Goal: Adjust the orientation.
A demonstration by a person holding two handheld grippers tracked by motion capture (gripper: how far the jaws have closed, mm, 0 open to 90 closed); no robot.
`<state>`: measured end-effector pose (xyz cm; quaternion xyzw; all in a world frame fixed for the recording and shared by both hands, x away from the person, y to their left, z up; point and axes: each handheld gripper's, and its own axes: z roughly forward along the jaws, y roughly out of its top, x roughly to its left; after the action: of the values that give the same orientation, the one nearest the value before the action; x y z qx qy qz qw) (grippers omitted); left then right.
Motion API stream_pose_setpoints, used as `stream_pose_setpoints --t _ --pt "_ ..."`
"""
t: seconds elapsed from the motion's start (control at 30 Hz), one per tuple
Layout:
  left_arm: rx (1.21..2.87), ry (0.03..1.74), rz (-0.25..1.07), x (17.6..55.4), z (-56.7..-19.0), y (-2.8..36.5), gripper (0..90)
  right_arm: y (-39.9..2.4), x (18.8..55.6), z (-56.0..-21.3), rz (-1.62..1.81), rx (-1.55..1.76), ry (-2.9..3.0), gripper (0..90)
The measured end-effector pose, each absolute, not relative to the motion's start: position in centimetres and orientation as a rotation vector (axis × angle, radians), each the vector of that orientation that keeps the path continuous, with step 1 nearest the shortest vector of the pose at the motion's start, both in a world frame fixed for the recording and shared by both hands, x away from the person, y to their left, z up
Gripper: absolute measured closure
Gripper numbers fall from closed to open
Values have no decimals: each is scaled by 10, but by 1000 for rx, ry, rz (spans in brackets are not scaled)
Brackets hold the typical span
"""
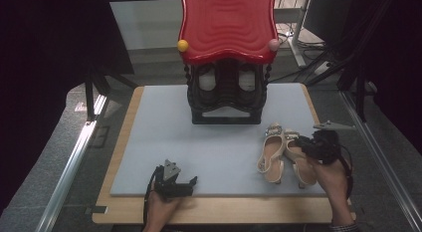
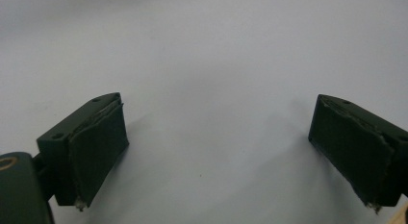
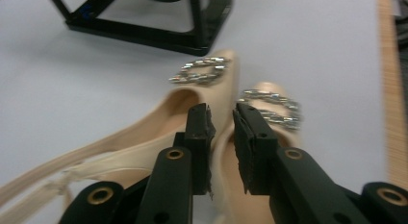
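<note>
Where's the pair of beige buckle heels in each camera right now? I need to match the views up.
High view: pair of beige heels lies right of centre on the grey mat, under the right gripper.
Left gripper view: bare mat between the open jaws, no heels.
Right gripper view: heels centre frame, just beyond the slightly parted jaws, buckles pointing up-frame.
Shared landmark: the black rack, behind the heels in the high and right gripper views.

A lab: dark curtains, padded table, metal framing.
</note>
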<state>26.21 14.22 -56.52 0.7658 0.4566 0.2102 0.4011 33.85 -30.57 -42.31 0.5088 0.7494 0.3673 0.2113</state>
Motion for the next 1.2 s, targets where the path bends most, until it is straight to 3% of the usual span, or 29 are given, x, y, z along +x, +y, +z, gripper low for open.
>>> stream_pose_setpoints --t 0.2,0.57,0.63,0.73,0.8,1.07,1.2 --pt "1935 1155 531 262 -565 142 56 -335 346 -424 963 1453 2035 736" --pt "1935 1156 532 262 -565 142 55 -342 370 -477 869 1469 2135 694" --pt "1935 1156 532 262 -565 142 55 -343 373 -482 864 1493 2143 734" --pt "1935 1156 533 262 -565 142 55 -344 373 -480 856 1528 2118 870" --pt "1935 1156 533 262 -565 142 55 -345 372 -479 843 1536 2116 879" --pt "1935 1162 534 263 -565 141 51 -358 365 -478 825 1561 2084 875" --pt "1930 1173 537 263 -565 139 40 -358 365 -478 866 1528 2087 811"
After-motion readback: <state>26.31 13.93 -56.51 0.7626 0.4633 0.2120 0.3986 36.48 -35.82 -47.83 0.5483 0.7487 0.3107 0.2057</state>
